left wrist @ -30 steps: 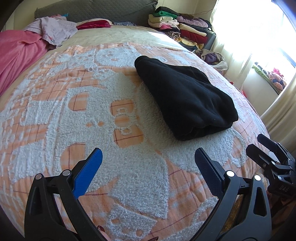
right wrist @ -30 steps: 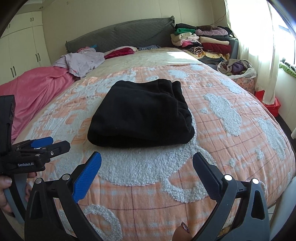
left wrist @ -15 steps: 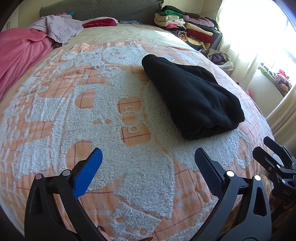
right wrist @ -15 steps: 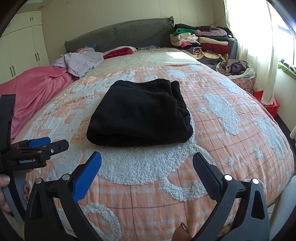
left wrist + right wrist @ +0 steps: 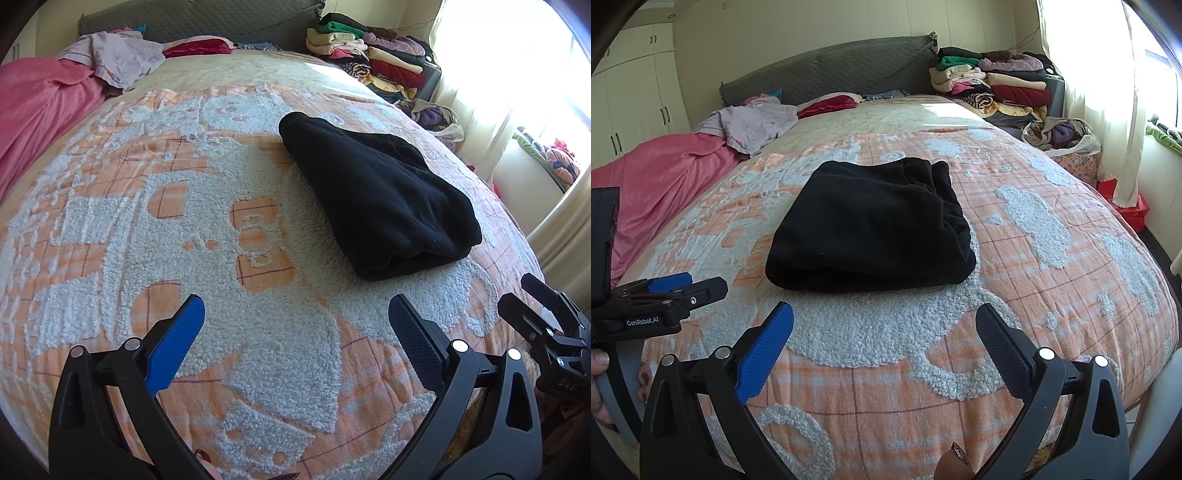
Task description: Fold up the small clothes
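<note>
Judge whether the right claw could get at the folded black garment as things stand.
Probably yes. The right claw is open and empty, the folded black garment lies straight ahead on the blanket, and nothing sits between them.

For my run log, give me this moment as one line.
left gripper: open, empty | right gripper: open, empty | folded black fleece garment: on bed, untouched
</note>
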A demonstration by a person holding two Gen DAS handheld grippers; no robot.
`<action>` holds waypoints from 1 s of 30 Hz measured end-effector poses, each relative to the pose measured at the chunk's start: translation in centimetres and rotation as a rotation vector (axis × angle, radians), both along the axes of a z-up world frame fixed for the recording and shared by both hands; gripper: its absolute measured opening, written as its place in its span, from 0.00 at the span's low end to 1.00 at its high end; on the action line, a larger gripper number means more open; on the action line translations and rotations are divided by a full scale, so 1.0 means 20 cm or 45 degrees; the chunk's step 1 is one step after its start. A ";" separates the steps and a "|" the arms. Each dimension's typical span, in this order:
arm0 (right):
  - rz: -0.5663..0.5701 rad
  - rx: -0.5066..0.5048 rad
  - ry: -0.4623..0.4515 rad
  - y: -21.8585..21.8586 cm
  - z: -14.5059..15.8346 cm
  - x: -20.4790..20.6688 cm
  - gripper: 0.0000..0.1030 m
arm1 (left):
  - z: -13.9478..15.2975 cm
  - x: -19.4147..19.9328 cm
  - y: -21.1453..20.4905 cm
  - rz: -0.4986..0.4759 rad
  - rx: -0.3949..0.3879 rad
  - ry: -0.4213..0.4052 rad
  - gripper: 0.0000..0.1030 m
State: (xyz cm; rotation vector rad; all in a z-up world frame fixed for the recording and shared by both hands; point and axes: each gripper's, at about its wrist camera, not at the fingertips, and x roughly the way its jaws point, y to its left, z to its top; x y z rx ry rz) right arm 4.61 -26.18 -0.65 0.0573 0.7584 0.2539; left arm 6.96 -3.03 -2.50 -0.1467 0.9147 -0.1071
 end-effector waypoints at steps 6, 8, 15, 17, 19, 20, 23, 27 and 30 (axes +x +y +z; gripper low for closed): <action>0.003 0.000 0.004 0.00 0.00 0.00 0.96 | 0.01 0.00 0.00 0.003 0.001 -0.002 0.91; 0.005 -0.005 0.003 0.01 0.00 -0.01 0.96 | 0.01 0.00 0.00 0.004 0.004 -0.005 0.91; 0.009 -0.004 0.006 0.01 0.00 -0.01 0.96 | 0.02 -0.01 0.00 0.006 0.001 -0.007 0.91; 0.008 -0.004 0.007 0.01 0.01 -0.01 0.96 | 0.02 -0.01 0.00 0.005 -0.002 -0.004 0.91; 0.007 -0.003 0.006 0.01 0.01 -0.01 0.96 | 0.02 -0.01 0.00 0.006 0.006 -0.007 0.91; 0.008 -0.002 0.006 0.01 0.01 -0.02 0.96 | 0.02 -0.01 0.00 0.005 0.007 -0.008 0.91; 0.006 -0.004 0.007 0.01 0.01 -0.01 0.96 | 0.03 -0.01 0.00 0.002 0.003 -0.008 0.91; 0.007 -0.004 0.006 0.01 0.01 -0.01 0.96 | 0.03 -0.01 -0.01 -0.006 -0.001 -0.008 0.91; 0.007 -0.006 0.007 0.01 0.01 -0.01 0.96 | 0.03 -0.02 -0.01 -0.010 -0.007 -0.006 0.91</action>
